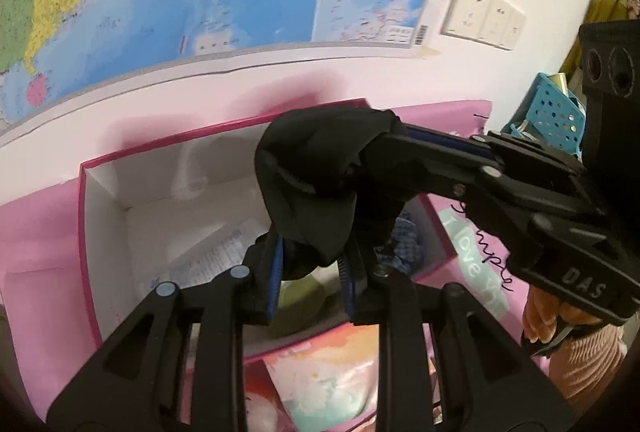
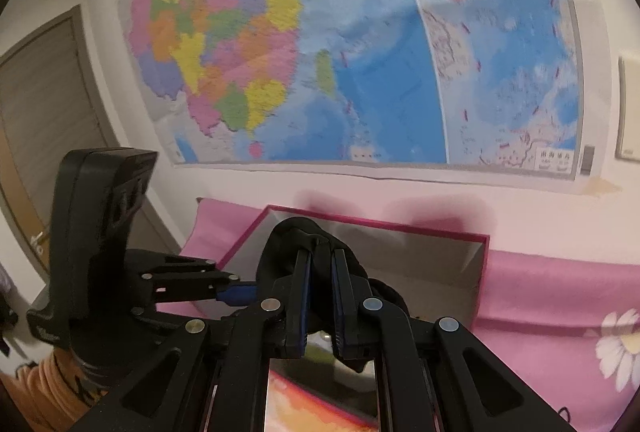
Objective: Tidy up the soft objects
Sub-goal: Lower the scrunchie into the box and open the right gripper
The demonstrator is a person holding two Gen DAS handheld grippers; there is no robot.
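Observation:
A black cloth [image 1: 312,175] hangs bunched above an open pink box [image 1: 104,167] with a white inside. My left gripper [image 1: 312,264] is shut on the cloth's lower end. My right gripper [image 1: 384,139] comes in from the right and is shut on the cloth's upper part. In the right wrist view the right gripper [image 2: 320,260] pinches the black cloth [image 2: 288,236] between its blue-padded fingers, with the left gripper [image 2: 240,294] at the left holding the same cloth over the box [image 2: 400,228]. A blue checked cloth [image 1: 406,242] lies inside the box.
The box stands on a pink cloth-covered surface [image 2: 560,292] against a white wall with a large map [image 2: 320,51]. A blue perforated basket [image 1: 552,111] stands at the right. Wall sockets [image 1: 484,13] sit above it. A door [image 2: 44,103] is at the left.

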